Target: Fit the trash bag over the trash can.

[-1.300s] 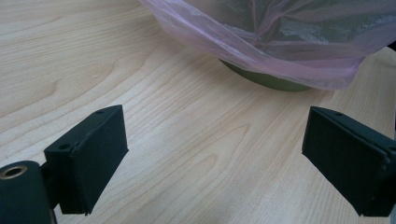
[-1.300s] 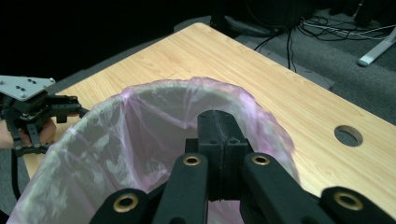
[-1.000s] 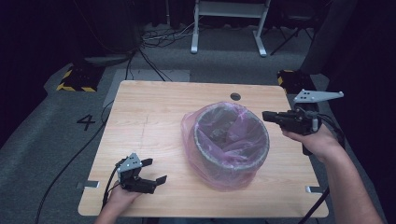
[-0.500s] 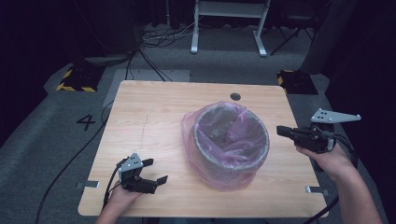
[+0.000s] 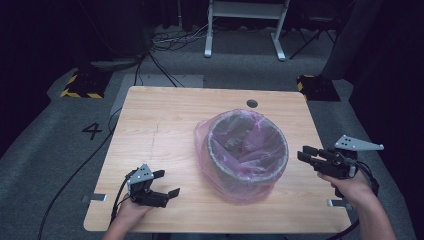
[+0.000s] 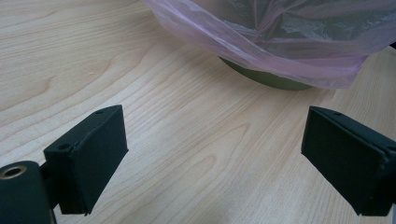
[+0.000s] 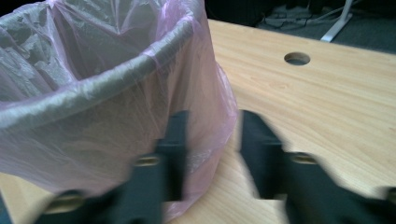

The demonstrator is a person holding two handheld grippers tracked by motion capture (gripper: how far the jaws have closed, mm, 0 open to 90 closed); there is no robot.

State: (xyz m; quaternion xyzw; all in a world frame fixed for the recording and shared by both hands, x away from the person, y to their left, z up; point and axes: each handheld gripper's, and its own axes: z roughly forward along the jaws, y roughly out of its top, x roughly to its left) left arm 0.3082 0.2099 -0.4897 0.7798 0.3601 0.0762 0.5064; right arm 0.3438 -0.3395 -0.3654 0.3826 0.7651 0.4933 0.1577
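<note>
A grey bin (image 5: 247,150) lined with a pink bag (image 5: 205,145) stands right of centre on the worktop (image 5: 160,125). At its three o'clock the right gripper (image 5: 304,154) points at the bag; its fingers, blurred, have just been opening and seem to grip nothing. At its eight o'clock the left gripper (image 5: 166,183) rests with fingers spread wide and empty.

Thin glossy pink plastic bag (image 5: 248,150); matt wood table (image 5: 165,125).

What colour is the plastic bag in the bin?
The plastic bag is see-through pink, draped over the grey bin. It shows best in the right gripper view.
</note>
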